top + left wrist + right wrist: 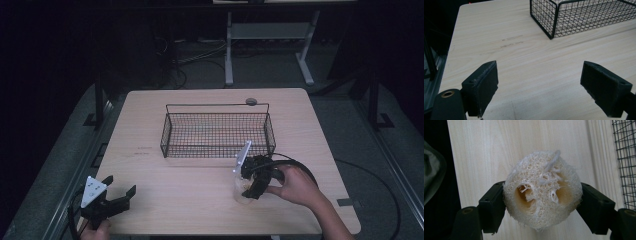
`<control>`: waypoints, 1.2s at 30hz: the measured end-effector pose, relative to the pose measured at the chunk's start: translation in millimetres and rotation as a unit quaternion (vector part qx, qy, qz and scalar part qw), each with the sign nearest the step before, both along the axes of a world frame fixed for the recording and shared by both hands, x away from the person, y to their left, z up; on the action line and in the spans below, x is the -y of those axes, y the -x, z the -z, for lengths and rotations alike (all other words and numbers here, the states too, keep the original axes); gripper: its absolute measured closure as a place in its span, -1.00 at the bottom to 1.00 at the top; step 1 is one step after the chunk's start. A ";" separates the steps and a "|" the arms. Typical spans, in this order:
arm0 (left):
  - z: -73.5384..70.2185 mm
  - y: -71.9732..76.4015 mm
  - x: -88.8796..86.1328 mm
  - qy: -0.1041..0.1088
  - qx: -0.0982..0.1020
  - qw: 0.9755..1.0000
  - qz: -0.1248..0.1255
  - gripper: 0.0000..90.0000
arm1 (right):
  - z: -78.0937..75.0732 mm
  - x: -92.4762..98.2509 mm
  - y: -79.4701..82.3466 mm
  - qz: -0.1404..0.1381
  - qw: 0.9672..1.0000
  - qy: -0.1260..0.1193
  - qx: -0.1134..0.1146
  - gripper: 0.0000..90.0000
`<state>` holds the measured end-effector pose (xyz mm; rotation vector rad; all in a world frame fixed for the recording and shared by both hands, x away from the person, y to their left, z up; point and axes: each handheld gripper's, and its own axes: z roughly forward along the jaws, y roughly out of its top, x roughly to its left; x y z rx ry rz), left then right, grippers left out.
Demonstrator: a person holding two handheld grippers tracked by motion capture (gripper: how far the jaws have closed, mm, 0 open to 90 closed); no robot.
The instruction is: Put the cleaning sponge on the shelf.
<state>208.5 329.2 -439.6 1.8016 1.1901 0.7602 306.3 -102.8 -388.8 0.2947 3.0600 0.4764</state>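
Note:
A pale, fibrous loofah sponge (542,190) with two holes in its face sits between the jaws of my right gripper (542,203), which is shut on it just above the wooden table (165,200). In the high view the right gripper (248,187) and the loofah (242,194) are at the front right, a short way in front of the black wire basket (215,135). My left gripper (120,185) hovers at the front left corner, open, with nothing between its pads (482,87). The basket's near corner (554,22) lies ahead of it to the right.
The basket's mesh (624,157) stands close on the right of the right gripper view. A small grey round disc (251,101) lies at the table's far edge. A black cable (300,165) loops by the right hand. A white desk frame (265,32) stands behind the table.

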 end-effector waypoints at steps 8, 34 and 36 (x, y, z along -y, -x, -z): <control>-0.5 0.7 -0.4 0.000 0.002 1.000 0.001 -0.69 | -12.5 -1.4 -0.3 -0.007 1.000 -0.014 0.005 -0.39; -0.9 1.7 -0.4 0.004 0.008 1.000 0.008 -0.69 | -51.3 -9.0 -21.4 -0.010 1.000 -0.026 0.002 -0.39; -1.0 1.5 -1.0 0.004 0.008 1.000 0.009 -0.69 | -53.6 -8.5 -23.4 -0.009 1.000 -0.028 0.001 -0.39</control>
